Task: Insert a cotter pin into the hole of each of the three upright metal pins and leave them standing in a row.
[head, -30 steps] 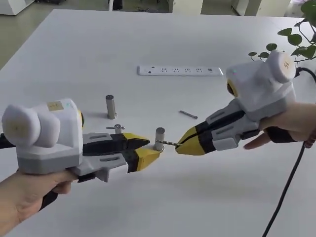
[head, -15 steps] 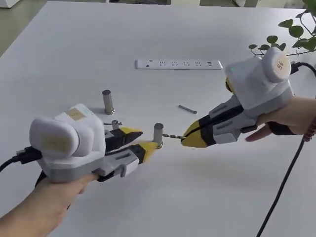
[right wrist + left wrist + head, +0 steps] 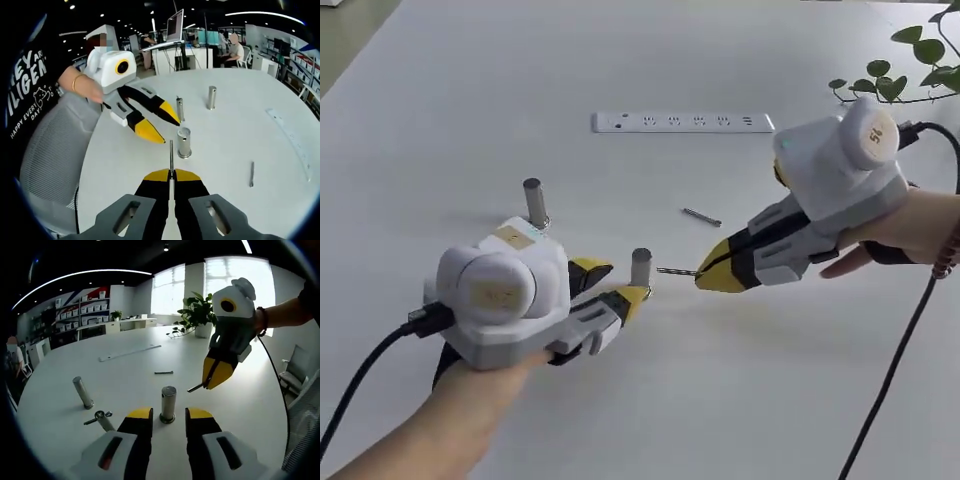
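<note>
Yellow tips of my left gripper [image 3: 623,280] lie nearest, low over the white table [image 3: 740,380]. Its jaws are spread, and nothing is held between them. In the left gripper view the middle pin [image 3: 641,268] stands upright just ahead of the gap between the tips; I cannot tell whether either tip touches it.

From the right, my right gripper [image 3: 705,275] points at the same pin. Its jaws are pressed together on a cotter [image 3: 675,271], which sticks straight out from the tips. The cotter's free end lies just beside the top of the middle pin, with a small gap showing in the head view, so it is not in the hole.

To the left of the middle pin, a second pin [image 3: 104,419] carries a cotter through its top, the loop standing out to one side. Farther left and back, the far pin [image 3: 533,203] stands upright and bare.

Beyond the right gripper, a spare cotter [image 3: 701,217] lies flat on the table, well apart from the pins. Farther back lies a white strip [image 3: 682,122] of sockets, and a plant [image 3: 910,70] reaches in at the far right corner.
</note>
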A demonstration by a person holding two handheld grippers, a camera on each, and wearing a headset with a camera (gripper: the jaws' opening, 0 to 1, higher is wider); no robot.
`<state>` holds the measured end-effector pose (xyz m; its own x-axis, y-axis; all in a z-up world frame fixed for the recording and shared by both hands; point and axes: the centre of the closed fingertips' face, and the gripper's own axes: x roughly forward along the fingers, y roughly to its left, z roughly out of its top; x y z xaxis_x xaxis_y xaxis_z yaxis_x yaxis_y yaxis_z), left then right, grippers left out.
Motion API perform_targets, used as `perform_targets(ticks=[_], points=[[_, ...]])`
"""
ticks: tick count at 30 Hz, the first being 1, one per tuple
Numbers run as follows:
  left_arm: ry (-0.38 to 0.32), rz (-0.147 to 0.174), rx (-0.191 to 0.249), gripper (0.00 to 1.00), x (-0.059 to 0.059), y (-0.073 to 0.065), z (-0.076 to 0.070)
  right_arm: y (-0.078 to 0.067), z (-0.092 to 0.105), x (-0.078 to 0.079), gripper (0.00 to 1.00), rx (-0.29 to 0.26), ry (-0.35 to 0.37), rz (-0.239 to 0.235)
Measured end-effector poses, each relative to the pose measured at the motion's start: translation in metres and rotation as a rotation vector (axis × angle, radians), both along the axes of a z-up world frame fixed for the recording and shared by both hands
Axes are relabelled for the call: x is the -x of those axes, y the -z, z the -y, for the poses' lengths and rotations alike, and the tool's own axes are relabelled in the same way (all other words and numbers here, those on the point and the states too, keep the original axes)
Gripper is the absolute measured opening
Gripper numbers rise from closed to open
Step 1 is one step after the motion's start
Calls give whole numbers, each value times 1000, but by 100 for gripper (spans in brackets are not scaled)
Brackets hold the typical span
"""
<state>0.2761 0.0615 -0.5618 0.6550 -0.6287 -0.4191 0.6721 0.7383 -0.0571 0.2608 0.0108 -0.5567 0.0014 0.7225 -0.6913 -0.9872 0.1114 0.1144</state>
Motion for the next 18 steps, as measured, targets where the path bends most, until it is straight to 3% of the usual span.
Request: perform_targets(ticks=[18], points=[[-32, -47, -8, 20, -19, 22, 13, 8, 2, -16, 0, 33, -16, 10]])
